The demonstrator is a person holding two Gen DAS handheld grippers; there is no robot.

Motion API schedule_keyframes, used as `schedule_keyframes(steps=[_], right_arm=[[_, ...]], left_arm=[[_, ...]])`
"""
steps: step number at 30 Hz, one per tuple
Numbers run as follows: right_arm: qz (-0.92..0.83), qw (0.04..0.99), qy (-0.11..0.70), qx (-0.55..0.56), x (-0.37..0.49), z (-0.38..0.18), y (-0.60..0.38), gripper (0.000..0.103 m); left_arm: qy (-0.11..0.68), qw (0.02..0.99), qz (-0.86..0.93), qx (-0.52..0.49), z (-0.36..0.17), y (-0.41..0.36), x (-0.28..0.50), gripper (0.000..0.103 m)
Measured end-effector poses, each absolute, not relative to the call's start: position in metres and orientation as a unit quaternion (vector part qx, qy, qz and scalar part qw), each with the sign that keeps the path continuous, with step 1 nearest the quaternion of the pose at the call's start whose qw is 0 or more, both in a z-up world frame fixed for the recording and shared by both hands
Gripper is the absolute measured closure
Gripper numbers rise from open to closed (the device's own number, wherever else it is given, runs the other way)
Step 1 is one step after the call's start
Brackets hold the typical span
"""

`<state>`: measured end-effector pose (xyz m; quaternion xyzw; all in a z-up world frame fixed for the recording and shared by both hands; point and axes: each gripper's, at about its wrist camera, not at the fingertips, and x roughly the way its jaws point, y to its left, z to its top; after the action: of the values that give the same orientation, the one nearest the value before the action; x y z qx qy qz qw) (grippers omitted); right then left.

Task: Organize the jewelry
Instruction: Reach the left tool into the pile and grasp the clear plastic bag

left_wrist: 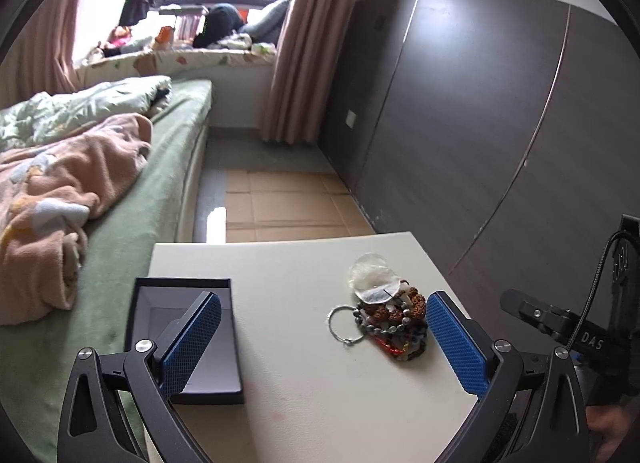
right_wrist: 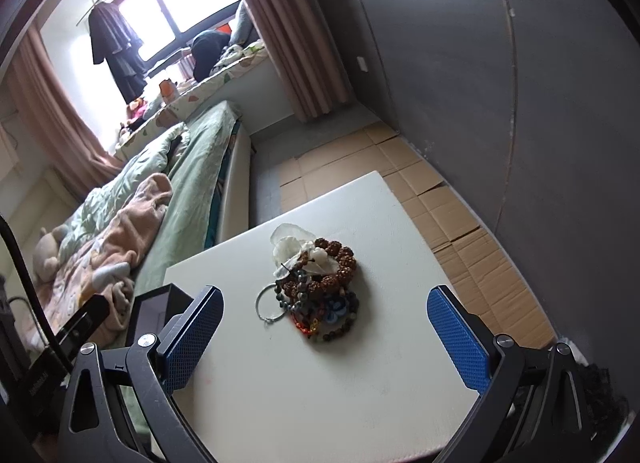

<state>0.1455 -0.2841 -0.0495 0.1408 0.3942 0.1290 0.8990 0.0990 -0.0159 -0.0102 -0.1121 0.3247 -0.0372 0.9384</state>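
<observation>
A heap of jewelry [left_wrist: 394, 321] lies on the white table [left_wrist: 304, 383]: brown bead bracelets, dark and coloured beads, a thin silver hoop [left_wrist: 343, 325] and a clear plastic bag [left_wrist: 372, 277]. An open dark box [left_wrist: 186, 337] with a pale lining sits at the table's left edge. My left gripper [left_wrist: 324, 327] hovers open above the table between box and heap, holding nothing. In the right wrist view the heap [right_wrist: 320, 289] lies ahead of my right gripper [right_wrist: 325, 319], which is open and empty; the hoop [right_wrist: 271, 305] is on the heap's left, and the box [right_wrist: 156, 313] shows at left.
A bed [left_wrist: 132, 199] with green sheets and a peach blanket [left_wrist: 68, 191] runs along the table's left. Flattened cardboard [left_wrist: 288, 203] covers the floor beyond the table. A dark grey wardrobe [left_wrist: 480, 123] stands at right. The other gripper's body [left_wrist: 560, 327] shows at the right edge.
</observation>
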Motion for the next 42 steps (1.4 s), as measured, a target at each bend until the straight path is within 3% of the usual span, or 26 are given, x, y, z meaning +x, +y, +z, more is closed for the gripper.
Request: schedule_keyframes(steps=[12, 15, 17, 21, 24, 42], right_arm=[[0.133, 0.874, 0.416, 0.213, 0.189, -0.069, -0.304, 0.004], [0.138, 0.862, 0.427, 0.235, 0.196, -0.075, -0.309, 0.019], [0.137, 0.853, 0.433, 0.256, 0.201, -0.081, -0.314, 0.021], [0.130, 0.840, 0.446, 0.281, 0.208, -0.090, -0.320, 0.025], [0.123, 0.834, 0.457, 0.283, 0.214, -0.096, -0.320, 0.027], [0.110, 0.797, 0.496, 0.327, 0.251, -0.126, -0.321, 0.027]], left_arm=[[0.364, 0.921, -0.050, -0.128, -0.001, -0.026, 0.155, 0.007], [0.383, 0.910, -0.060, -0.146, -0.009, -0.030, 0.172, 0.010], [0.398, 0.903, -0.070, -0.149, -0.018, -0.035, 0.183, 0.017], [0.415, 0.892, -0.079, -0.163, -0.045, -0.044, 0.200, 0.018], [0.447, 0.873, -0.088, -0.174, -0.066, -0.048, 0.210, 0.031], [0.483, 0.843, -0.114, -0.206, -0.126, -0.055, 0.266, 0.031]])
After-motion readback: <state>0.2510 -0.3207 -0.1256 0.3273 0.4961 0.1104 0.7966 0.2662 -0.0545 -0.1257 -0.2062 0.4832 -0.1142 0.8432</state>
